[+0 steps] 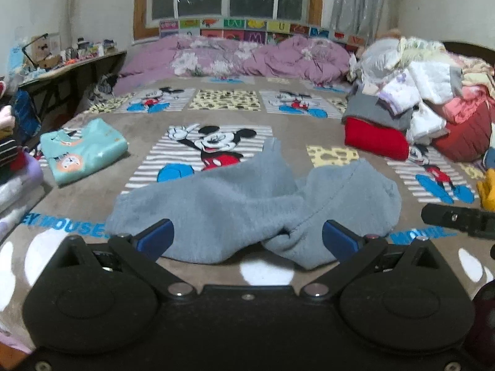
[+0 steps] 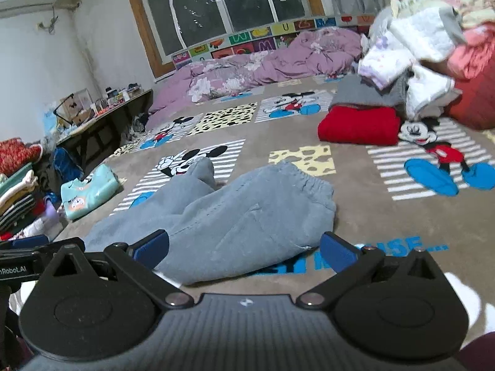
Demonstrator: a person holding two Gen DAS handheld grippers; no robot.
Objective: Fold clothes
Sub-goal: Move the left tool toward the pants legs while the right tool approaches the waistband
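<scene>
Left gripper spread before rumpled grey fleece trousers.

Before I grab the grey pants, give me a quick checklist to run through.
1. Left gripper open: ok, jaws wide, nothing held.
2. Right gripper open: ok, jaws wide, nothing held.
3. Grey pants flat: not ok, bunched and twisted near the front edge.
4. Waistband located: ok, elastic end lies on the right.
5. Space on blanket beyond pants: ok.
6. Teal shirt and red garment apart from pants: ok.
</scene>
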